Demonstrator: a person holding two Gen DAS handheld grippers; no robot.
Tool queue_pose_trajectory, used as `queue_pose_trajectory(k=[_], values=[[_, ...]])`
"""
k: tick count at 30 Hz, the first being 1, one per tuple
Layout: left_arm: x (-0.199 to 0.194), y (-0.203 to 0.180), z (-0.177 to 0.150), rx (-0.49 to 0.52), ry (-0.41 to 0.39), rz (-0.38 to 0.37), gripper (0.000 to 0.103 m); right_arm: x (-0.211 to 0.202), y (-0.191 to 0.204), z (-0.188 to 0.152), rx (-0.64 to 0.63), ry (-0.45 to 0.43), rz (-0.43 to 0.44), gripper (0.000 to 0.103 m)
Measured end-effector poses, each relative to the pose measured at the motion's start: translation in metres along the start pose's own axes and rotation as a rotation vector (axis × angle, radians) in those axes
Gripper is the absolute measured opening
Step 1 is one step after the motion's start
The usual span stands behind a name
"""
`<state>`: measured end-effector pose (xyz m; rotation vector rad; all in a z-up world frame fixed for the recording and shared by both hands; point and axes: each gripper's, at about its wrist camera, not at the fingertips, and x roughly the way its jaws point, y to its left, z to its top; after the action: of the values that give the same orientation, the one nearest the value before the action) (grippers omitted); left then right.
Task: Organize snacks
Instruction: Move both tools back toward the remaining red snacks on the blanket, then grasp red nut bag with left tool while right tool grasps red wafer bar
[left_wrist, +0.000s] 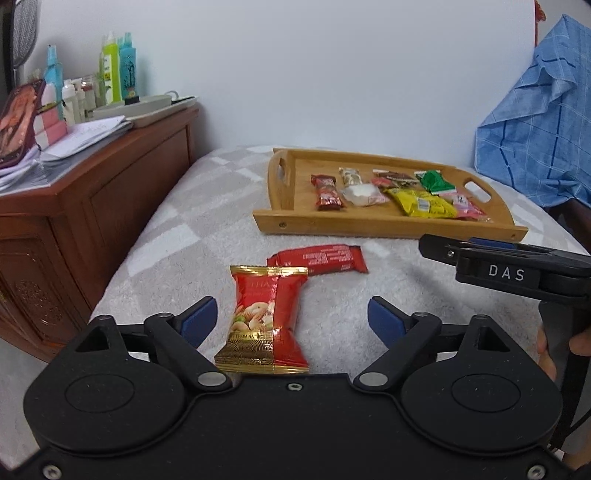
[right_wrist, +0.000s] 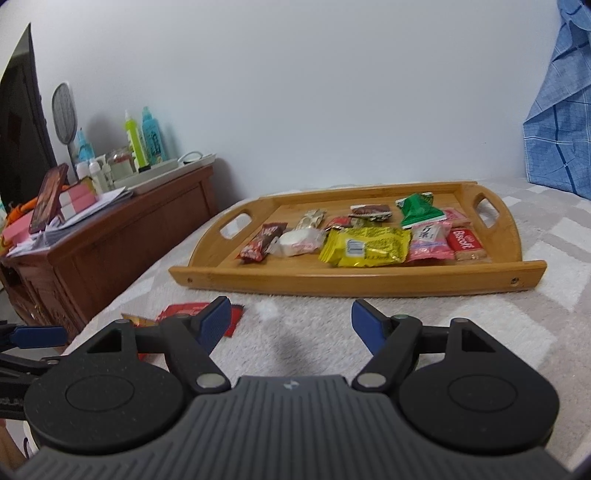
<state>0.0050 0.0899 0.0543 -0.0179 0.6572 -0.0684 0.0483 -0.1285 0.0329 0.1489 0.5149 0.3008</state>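
Left gripper (left_wrist: 291, 317): its blue pads stand wide apart and hold nothing.
Nut packet (left_wrist: 266, 320): it lies on the white blanket (left_wrist: 424, 306) directly between the left gripper's open fingers, a little nearer to the left pad, touching neither one as far as I can judge.
Long axis of the packet: it runs almost along the fingers, pointing away from the gripper, with a slight lean (the gold top end is the far end). So the pads can close across its narrow waist.
Red bar (left_wrist: 319, 260): it lies just beyond the packet's far end, its long axis crosswise to the left gripper's fingers; its near corner seems tucked behind the packet's top.
Right gripper (right_wrist: 291, 323): also wide open and empty. Ahead of it is only bare blanket; the two red snacks are off to its left side.
Nearer hand: the left one, clearly.
Wooden tray (right_wrist: 369, 275): straight ahead of the right gripper, and ahead and to the right of the left gripper, already carrying several snacks.
Likely next move: closing the left gripper on the packet (my judgement only).
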Motion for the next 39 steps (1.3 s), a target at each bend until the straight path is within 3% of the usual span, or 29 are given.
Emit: queue_pose_trajectory(k=[9,14,17,26,39], values=[[0.017,0.011,-0.001,-0.039,0.024,-0.006,0.074,0.013,0.024,-0.002,-0.071,0.032,0.017,0.083],[0.03,0.023,-0.003,-0.09,0.076,-0.016,0.053,0.019,0.03,-0.003,-0.085,0.051,0.015,0.083],[0.037,0.029,-0.006,-0.111,0.095,-0.019,0.048,0.022,0.032,-0.005,-0.087,0.059,0.012,0.083],[0.044,0.033,-0.005,-0.12,0.098,-0.027,0.043,0.03,0.042,-0.006,-0.13,0.088,0.014,0.083],[0.076,0.046,0.03,-0.101,0.109,-0.027,0.042,0.041,0.064,-0.009,-0.179,0.113,0.028,0.083]])
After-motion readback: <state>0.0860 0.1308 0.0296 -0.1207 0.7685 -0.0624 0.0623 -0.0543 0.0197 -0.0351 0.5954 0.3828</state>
